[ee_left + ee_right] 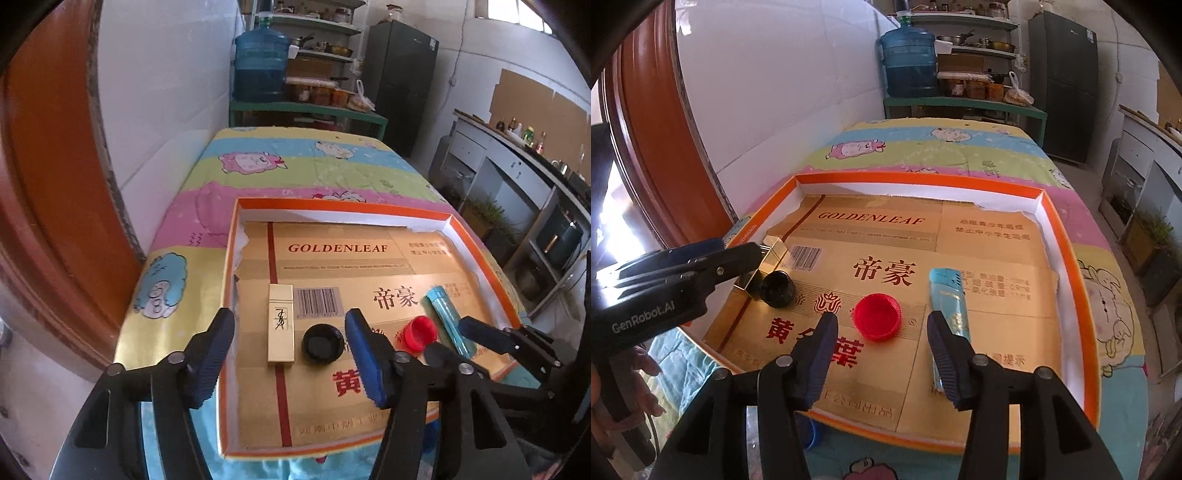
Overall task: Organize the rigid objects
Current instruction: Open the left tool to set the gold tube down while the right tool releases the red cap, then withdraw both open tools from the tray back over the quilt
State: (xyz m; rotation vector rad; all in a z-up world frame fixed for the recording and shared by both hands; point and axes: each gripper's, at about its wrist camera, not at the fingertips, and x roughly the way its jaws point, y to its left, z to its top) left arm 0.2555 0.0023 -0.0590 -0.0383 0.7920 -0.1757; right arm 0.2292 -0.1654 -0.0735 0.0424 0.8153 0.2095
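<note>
Both tongs gape with nothing between the pads: left tongs [290,354] over the gold box [280,325] and black cap [322,343], right tongs [881,350] near the red cap [877,315] and blue lighter [947,299], all lined up in the orange tray [1067,221]. I'd lift straight off without nudging anything.

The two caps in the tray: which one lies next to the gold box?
The black cap, right beside the gold box. The red cap lies farther right, near the blue lighter.

Gold box [281,325], black cap [321,343], red cap [420,335], blue lighter [448,317] flat in tray [476,242].
</note>
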